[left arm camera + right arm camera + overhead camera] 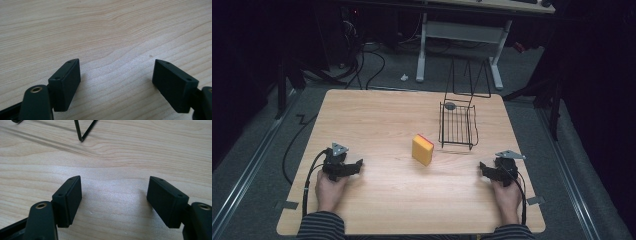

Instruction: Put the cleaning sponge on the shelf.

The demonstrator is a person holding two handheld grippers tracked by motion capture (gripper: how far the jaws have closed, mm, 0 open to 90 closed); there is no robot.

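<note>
Sponge [422,149] midway between both tools, untouched

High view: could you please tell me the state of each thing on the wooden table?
Yellow sponge block with a red edge: standing on edge, untouched.
Black wire basket: upright, handle raised; a small grey object sits in its far corner.
Left gripper: open, empty.
Right gripper: open, empty.

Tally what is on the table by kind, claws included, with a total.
Yellow sponge block with a pink edge: 1
Black wire basket: 1
Small grey round thing in the basket: 1
Hand-held claws, both open and empty: 2, left claw and right claw
Total: 5
</note>
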